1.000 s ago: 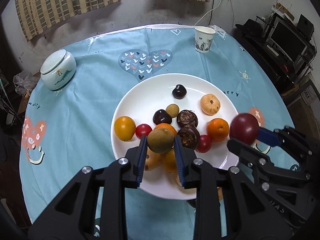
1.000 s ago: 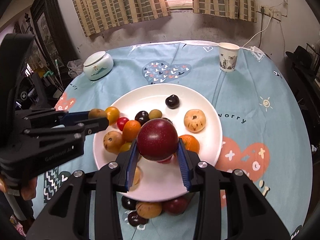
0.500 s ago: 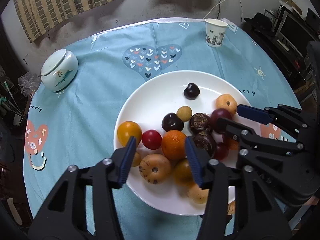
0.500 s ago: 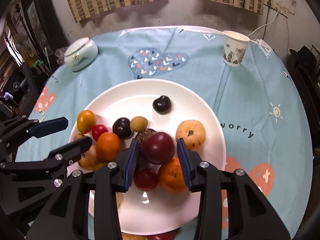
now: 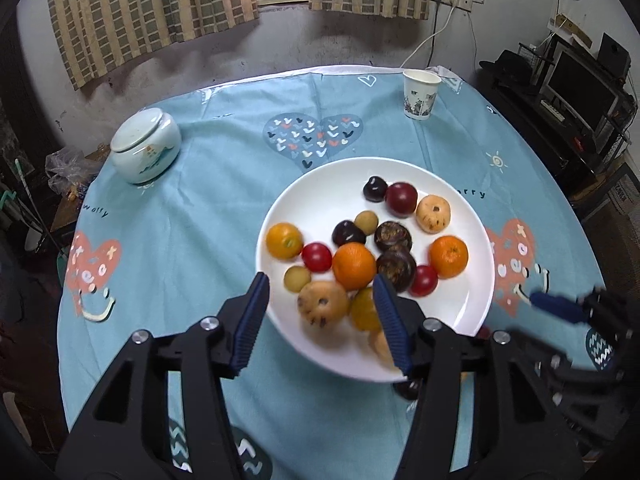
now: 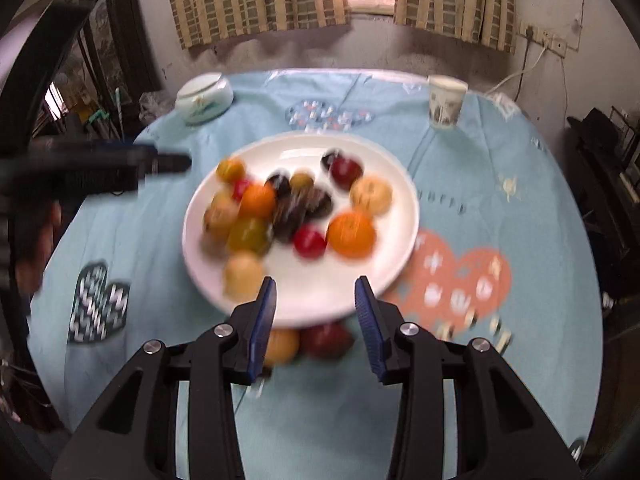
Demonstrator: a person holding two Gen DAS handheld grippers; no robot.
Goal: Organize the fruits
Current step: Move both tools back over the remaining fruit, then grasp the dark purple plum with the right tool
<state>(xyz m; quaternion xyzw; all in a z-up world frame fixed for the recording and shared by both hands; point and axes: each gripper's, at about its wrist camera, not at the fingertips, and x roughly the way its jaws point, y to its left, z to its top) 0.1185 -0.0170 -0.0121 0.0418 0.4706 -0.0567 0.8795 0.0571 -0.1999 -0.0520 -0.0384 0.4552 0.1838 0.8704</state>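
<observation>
White and nearly full, the plate [image 5: 476,224] holds most fruits [image 5: 354,265], two stragglers [image 6: 304,342] lie just beside its near rim, and we hold both left gripper [image 5: 322,322] and right gripper [image 6: 316,322] spread, empty.

White plate [image 5: 472,308], heart-patterned blue tablecloth [image 5: 192,216]

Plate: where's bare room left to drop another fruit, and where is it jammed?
White plate: bare along the far-left arc, between the yellow-orange fruit and the dark plum, and the near-right rim beyond the cherry tomato. The centre and near-left are jammed, fruits touching. Both grippers are open and empty.
</observation>
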